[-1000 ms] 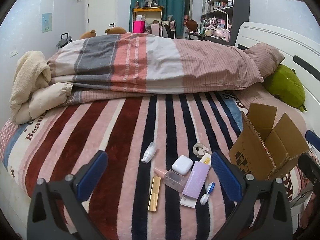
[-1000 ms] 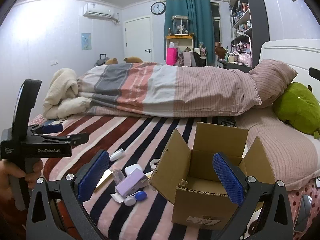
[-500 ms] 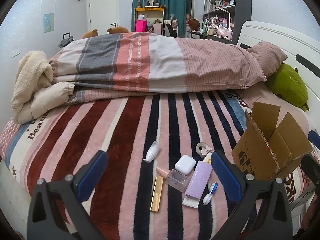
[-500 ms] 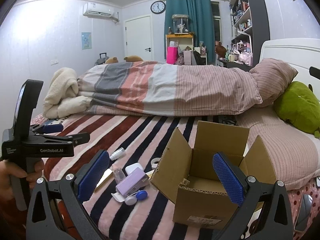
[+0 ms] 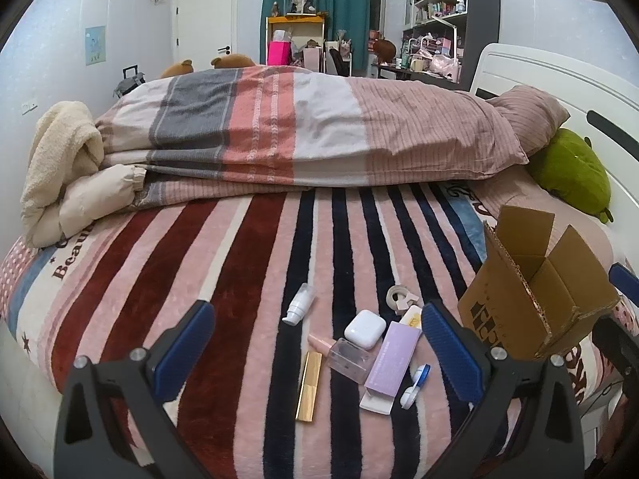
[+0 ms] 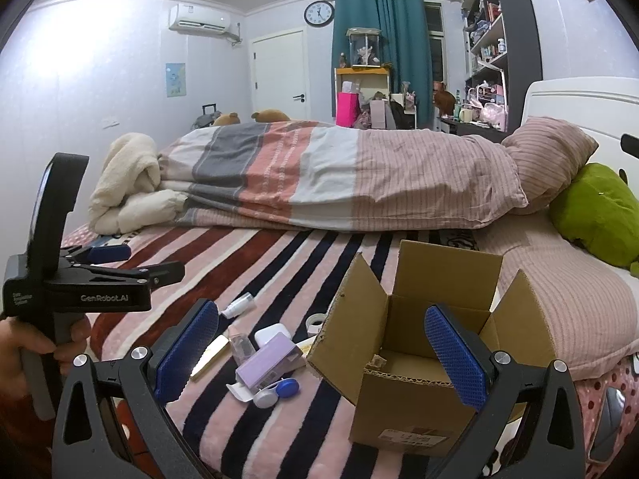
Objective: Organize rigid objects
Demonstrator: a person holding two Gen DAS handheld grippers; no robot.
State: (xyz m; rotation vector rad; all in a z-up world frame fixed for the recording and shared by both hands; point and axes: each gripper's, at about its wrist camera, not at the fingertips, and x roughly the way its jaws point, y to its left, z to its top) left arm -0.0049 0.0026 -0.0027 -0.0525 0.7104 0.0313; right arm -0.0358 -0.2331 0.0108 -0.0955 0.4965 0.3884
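Both tools, the left tool (image 5: 315, 353) and the right tool (image 6: 321, 353), are wide open and hold nothing. In the lower centre of the frame small items lie on the striped bed (image 5: 239, 263); the open cardboard box (image 6: 431, 343) stands just right of them.

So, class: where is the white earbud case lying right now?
In the left wrist view the earbud case lies on the striped blanket, right of centre, between the clear bottle and the purple box, below the tape roll.

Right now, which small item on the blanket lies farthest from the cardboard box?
The white pump bottle, lying on its side, apart from the cluster and farthest from the cardboard box.
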